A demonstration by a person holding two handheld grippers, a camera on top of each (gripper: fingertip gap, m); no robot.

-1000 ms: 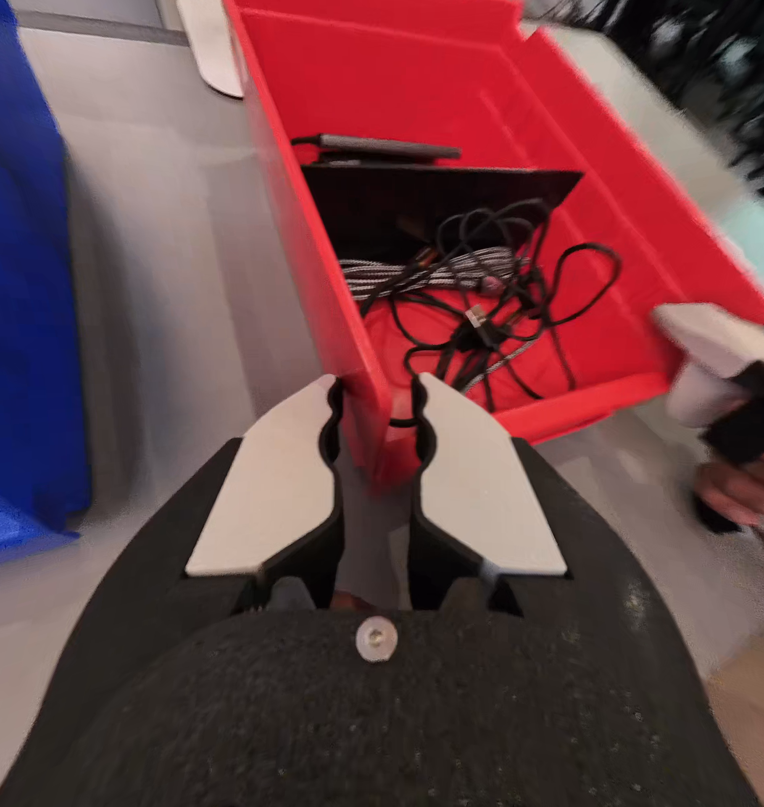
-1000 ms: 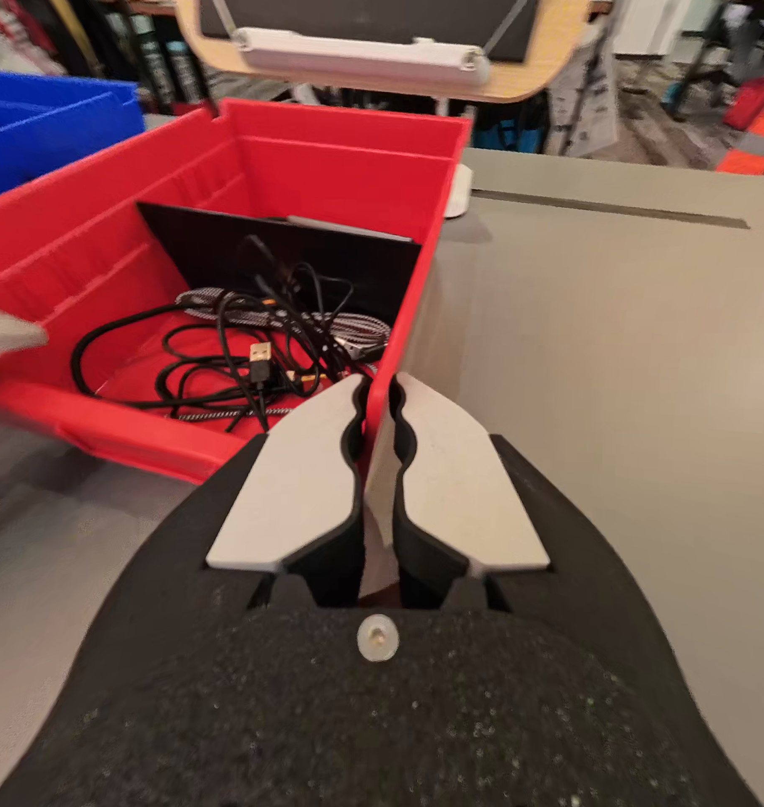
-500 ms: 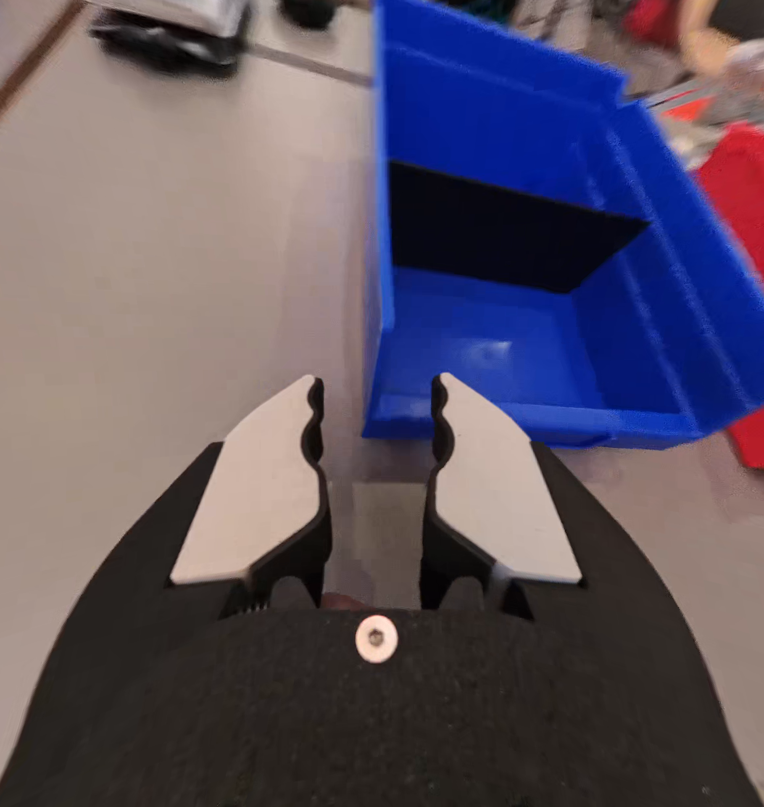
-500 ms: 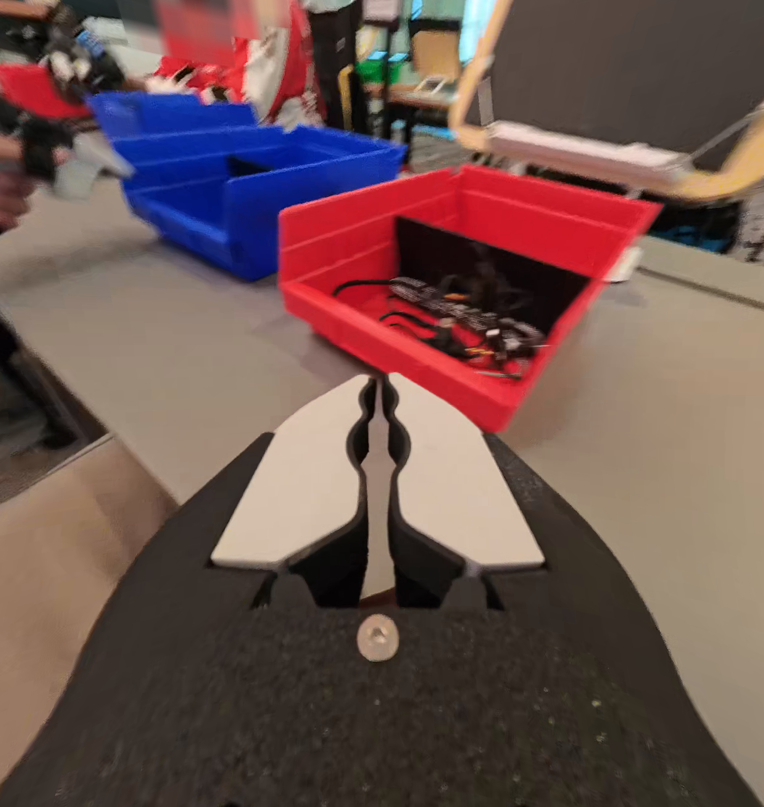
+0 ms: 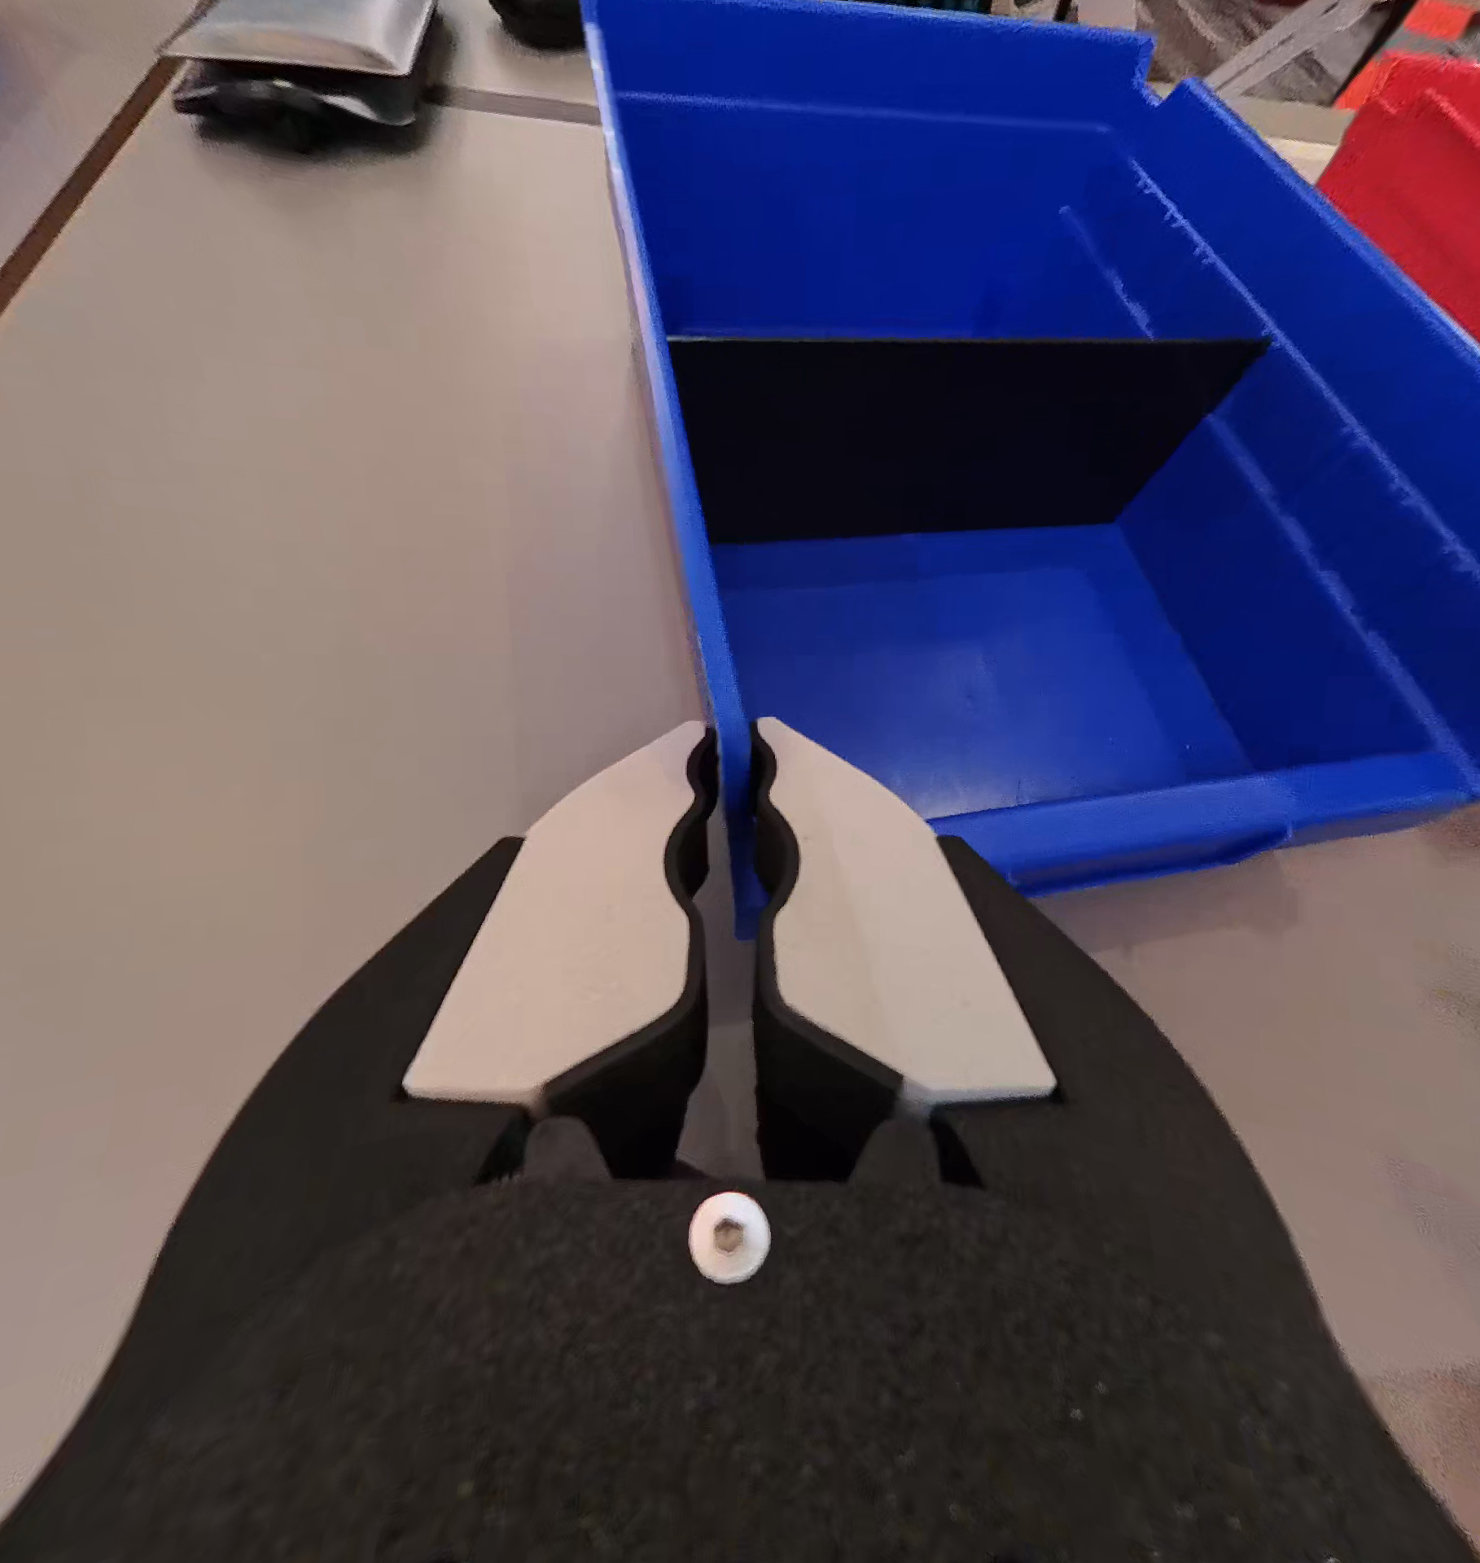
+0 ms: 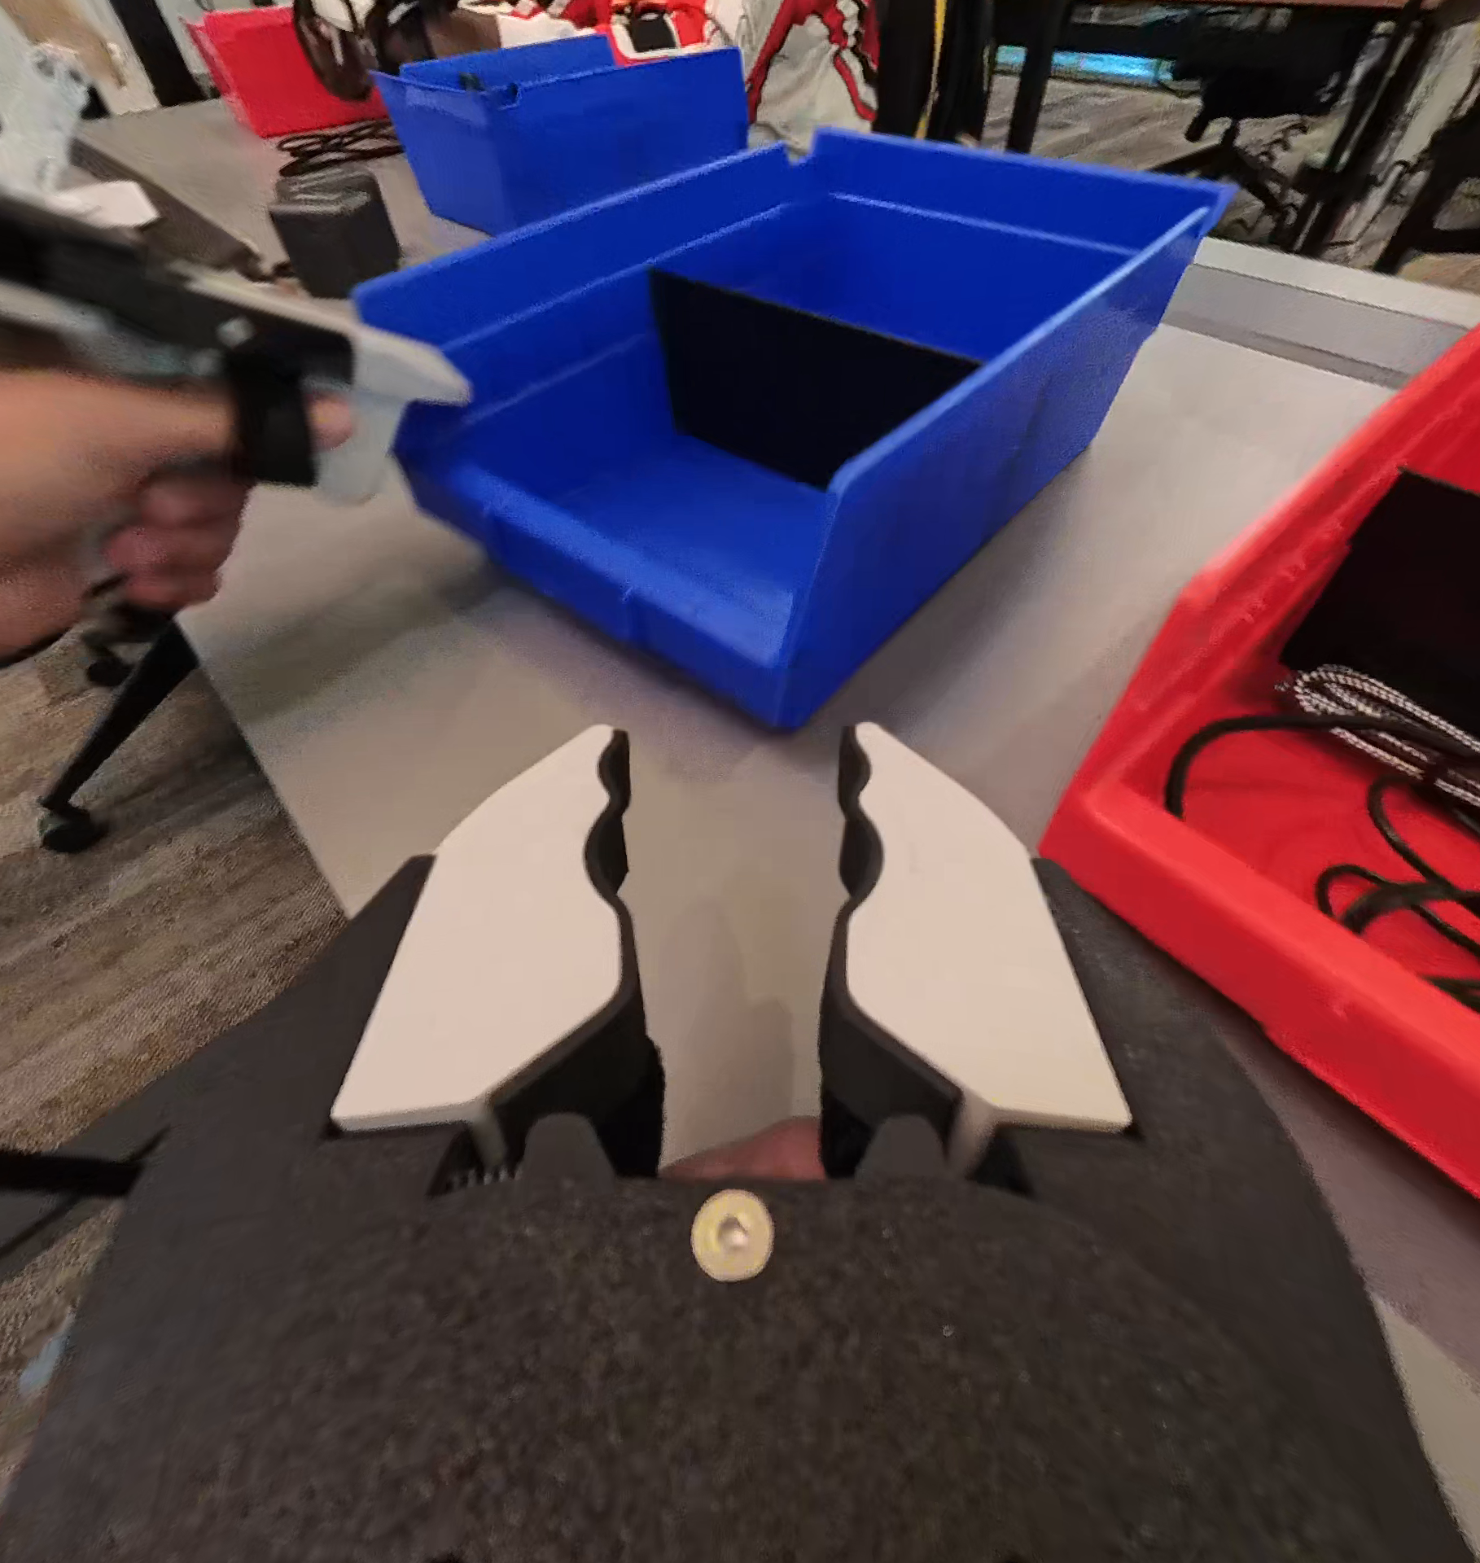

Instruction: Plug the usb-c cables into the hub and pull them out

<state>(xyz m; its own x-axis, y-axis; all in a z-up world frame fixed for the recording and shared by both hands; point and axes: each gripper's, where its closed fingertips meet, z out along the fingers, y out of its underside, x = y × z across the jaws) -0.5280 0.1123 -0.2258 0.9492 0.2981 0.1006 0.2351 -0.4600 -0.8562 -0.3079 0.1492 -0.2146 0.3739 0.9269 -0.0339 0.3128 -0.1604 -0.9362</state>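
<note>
Left gripper (image 5: 731,737) pinches the near-left wall of the blue bin (image 5: 1083,829); right gripper (image 6: 732,744), spread and empty, sits nearer the cables (image 6: 1388,812), which lie to its right in the red bin (image 6: 1210,896).

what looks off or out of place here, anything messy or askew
Only the cables look messy: black and braided ones lie in a loose tangle in the red bin. The blue bin has nothing visible in its near compartment; the left tongs are closed on its side wall. The right tongs are open over the table.
</note>
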